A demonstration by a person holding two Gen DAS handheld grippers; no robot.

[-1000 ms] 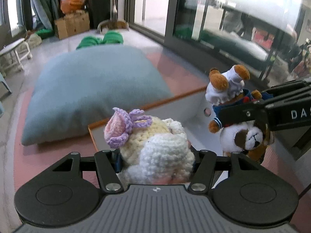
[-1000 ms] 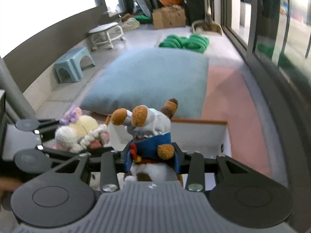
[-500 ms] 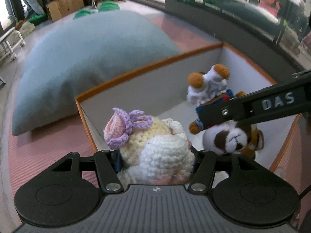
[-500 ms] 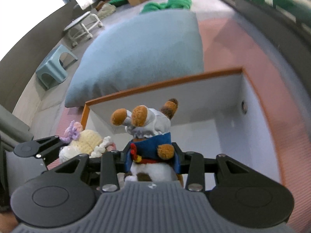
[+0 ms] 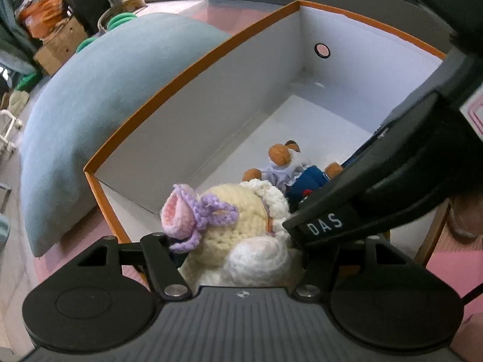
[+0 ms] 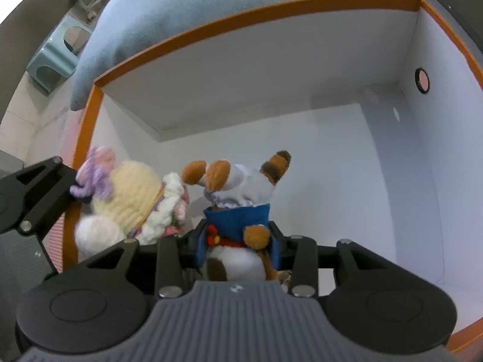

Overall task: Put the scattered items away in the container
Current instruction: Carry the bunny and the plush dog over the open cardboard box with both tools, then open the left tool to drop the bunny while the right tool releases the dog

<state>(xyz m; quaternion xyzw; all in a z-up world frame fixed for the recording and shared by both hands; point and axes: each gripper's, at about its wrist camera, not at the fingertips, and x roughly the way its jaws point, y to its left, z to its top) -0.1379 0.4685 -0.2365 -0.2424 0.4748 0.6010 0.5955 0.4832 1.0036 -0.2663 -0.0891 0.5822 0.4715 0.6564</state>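
Left wrist view: my left gripper (image 5: 241, 253) points down into the orange-rimmed white box (image 5: 187, 72). The crocheted doll (image 5: 229, 235), cream with a pink ear and a lilac bow, sits between my fingers at 6 o'clock; the jaws are opening, and I cannot tell whether the pads press on it. At 3 o'clock my right gripper (image 5: 377, 199) crosses the frame, and the plush dog (image 5: 289, 169) in a blue outfit shows just beyond the doll, low inside the box. A blue-grey cushion (image 5: 99, 99) lies against the box's outer wall at 10 o'clock.

Right wrist view: my right gripper (image 6: 238, 250) is clamped on the plush dog (image 6: 238, 211), pads squeezing its blue middle, paws pointing toward 12 o'clock over the white box (image 6: 256, 9) floor. The crocheted doll (image 6: 132, 199) is at 9 o'clock, just beside the dog, with my left gripper (image 6: 39, 193) beside it at the box's left wall. A pale blue stool (image 6: 57, 57) stands at 10 o'clock.
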